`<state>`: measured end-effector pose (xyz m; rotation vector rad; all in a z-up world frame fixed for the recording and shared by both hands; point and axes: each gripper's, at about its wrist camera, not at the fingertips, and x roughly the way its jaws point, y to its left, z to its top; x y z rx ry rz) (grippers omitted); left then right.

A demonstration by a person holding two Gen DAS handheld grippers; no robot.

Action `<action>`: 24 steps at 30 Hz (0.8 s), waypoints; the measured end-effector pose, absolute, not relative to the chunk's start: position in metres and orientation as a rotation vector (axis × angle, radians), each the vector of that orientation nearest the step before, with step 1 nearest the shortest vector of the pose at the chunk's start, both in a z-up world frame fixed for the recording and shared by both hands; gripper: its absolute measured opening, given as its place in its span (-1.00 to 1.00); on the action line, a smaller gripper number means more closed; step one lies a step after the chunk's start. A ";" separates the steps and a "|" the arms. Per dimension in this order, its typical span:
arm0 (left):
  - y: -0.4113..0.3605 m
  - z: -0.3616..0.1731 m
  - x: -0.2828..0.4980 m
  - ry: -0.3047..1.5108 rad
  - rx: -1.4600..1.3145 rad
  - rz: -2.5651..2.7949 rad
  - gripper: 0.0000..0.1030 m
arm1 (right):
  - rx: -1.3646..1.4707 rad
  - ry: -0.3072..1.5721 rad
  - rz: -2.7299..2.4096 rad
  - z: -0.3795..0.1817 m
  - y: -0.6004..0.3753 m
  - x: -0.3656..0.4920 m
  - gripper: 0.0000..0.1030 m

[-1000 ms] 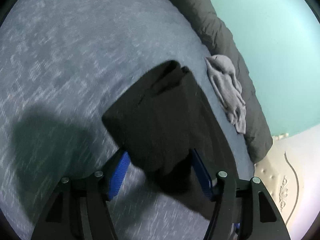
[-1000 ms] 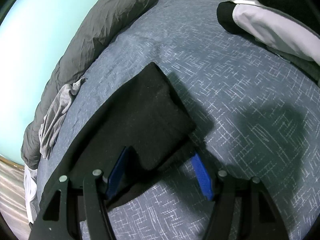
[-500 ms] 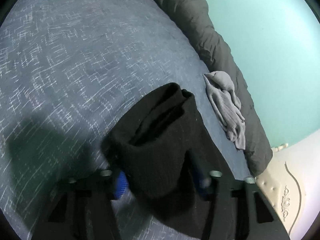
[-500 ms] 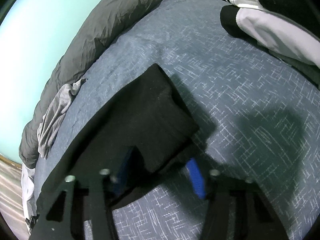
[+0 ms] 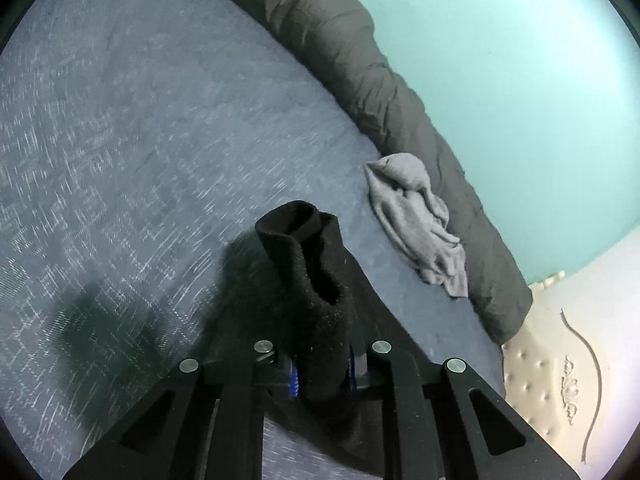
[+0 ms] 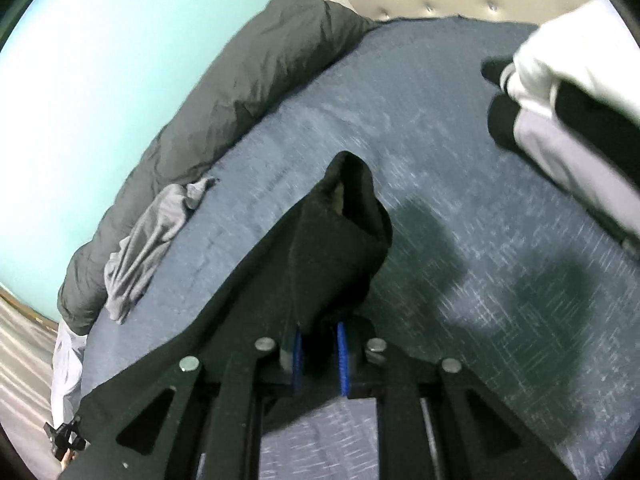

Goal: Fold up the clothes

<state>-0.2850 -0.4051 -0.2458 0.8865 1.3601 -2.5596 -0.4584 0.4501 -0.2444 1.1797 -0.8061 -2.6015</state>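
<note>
Only the right view shows a white and black jacket [image 6: 560, 120] on the bed [image 5: 140, 140]. Each hand-held gripper, left [image 5: 322, 372] and right [image 6: 319, 356], pinches the black cloth [image 5: 316, 280], bunched up and lifted above the blue bed.

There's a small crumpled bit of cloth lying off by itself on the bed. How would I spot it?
Start at the long dark grey duvet rolled along the turquoise wall. Right against its inner side, on the blue bedsheet, lies the light grey garment, loosely crumpled. It is the only pale grey piece: the black garment the grippers pinch is far darker.
</note>
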 end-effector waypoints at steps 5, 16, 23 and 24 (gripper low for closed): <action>-0.404 -0.210 -0.274 1.364 0.842 -2.586 -0.70 | 1.114 -0.791 -2.594 -0.202 0.444 -0.451 -0.76; -0.405 -0.154 -0.192 1.397 0.792 -2.608 -0.71 | 1.038 -0.794 -2.563 -0.130 0.450 -0.386 -0.77; -0.402 -0.170 -0.109 1.448 0.814 -2.572 -0.71 | 1.092 -0.789 -2.515 -0.142 0.469 -0.325 -0.77; -0.402 -0.174 -0.097 1.451 0.822 -2.564 -0.71 | 1.102 -0.780 -2.513 -0.145 0.471 -0.318 -0.77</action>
